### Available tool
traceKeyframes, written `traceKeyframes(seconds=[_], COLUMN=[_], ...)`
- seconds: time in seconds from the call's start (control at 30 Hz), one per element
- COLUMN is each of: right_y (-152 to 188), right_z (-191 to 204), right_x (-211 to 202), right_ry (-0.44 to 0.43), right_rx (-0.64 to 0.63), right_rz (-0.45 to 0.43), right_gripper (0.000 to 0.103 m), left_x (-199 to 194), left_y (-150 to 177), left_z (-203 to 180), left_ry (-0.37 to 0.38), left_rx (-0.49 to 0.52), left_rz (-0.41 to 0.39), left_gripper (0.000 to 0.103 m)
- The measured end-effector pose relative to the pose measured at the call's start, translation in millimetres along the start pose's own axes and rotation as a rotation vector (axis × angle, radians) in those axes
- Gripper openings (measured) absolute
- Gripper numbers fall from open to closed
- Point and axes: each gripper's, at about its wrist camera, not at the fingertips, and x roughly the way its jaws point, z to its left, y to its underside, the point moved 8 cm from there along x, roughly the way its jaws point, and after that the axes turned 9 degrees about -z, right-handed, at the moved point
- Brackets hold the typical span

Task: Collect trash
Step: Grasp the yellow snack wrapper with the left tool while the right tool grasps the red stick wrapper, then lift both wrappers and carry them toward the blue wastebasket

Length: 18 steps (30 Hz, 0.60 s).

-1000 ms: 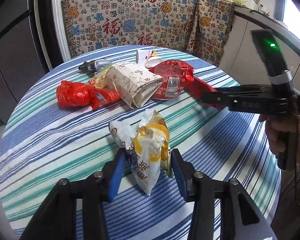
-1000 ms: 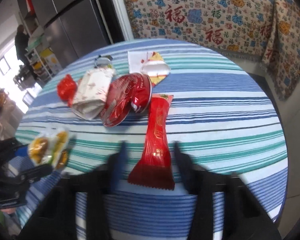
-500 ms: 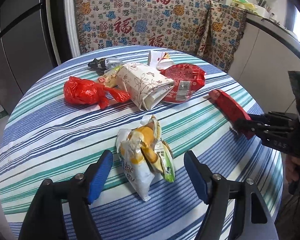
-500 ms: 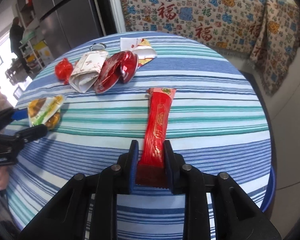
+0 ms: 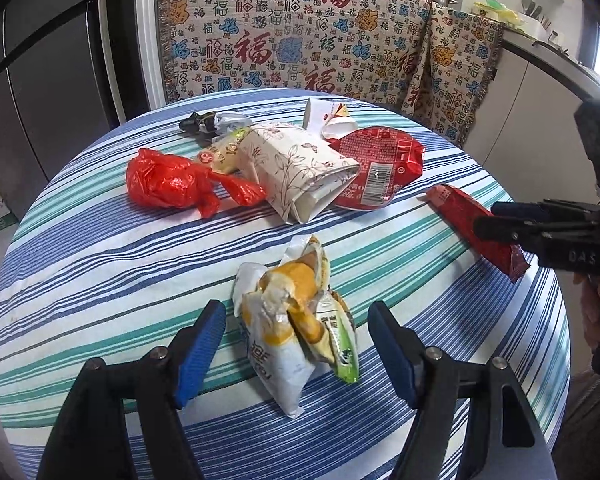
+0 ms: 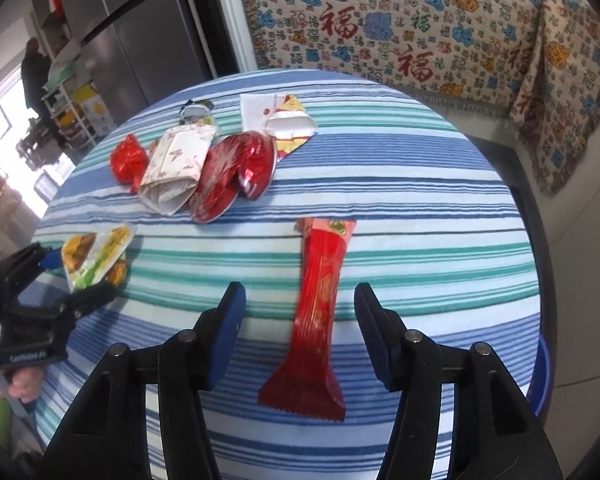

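Table [image 5: 100,248]: round, under a blue, teal and white striped cloth; fills the middle of both views. Behind it, top of frame, a patterned throw [image 5: 300,40] with red characters drapes over seating. Grey fridge [image 6: 140,32] at upper left in both views; a counter with pots and utensils [image 5: 540,12] at upper right of the left view. A figure stands in a bright doorway at far left of the right view.

Trash, centre cluster: red bag [image 5: 168,184], knotted; floral paper pack [image 5: 300,172] just beside it; red foil lid [image 5: 380,172] touching the pack on its right; torn white wrapper [image 5: 328,118] and a dark crumpled scrap [image 5: 208,122] behind.

Snack bags [image 5: 296,320]: yellow, white and green, crumpled, lower centre of the left view, between the fingers of the left gripper [image 5: 296,344]. Jaws spread, touching nothing.

Red stick pack [image 6: 320,304]: long, flat on the cloth, lower centre of the right view, between the fingers of the right gripper [image 6: 300,336]. Jaws spread wide, clear of the pack on both sides.

Changes: half a second ago the right jaws were pinched on the near end of the stick pack; now they stand apart and the pack lies loose. The left jaws were already apart then; a second ago they sat close against the snack bags.
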Motion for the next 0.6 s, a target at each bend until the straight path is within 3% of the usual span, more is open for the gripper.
traceKeyframes(seconds=[0.1, 0.17, 0.2, 0.23, 0.33, 0.5, 0.6], right_y=[-2, 1, 3, 4, 2, -2, 0], right_z=[-5, -7, -8, -8, -9, -9, -5], right_x=[6, 9, 9, 9, 1, -13, -12], right_ry=[0.008, 0.010, 0.011, 0.018, -0.003, -0.033, -0.038], right_rx=[0.016, 0.023, 0.017, 0.015, 0.040, 0.057, 0.056], right_rz=[0.023, 0.040, 0.053, 0.054, 0.025, -0.031, -0.035], right_gripper=[0.058, 0.035, 0.012, 0.011, 0.010, 0.010, 0.009], left_x=[2, 3, 3, 2, 0, -3, -7], left_y=[2, 3, 3, 3, 2, -2, -5], left_z=[-1, 0, 0, -1, 0, -2, -5], left_ry=[-0.006, -0.008, -0.007, -0.005, 0.016, 0.020, 0.031], left_rx=[0.006, 0.010, 0.012, 0.015, 0.003, -0.005, -0.009], left_rz=[0.010, 0.018, 0.017, 0.016, 0.012, -0.004, -0.019], left_gripper=[0.075, 0.075, 0.068, 0.059, 0.049, 0.035, 0.034])
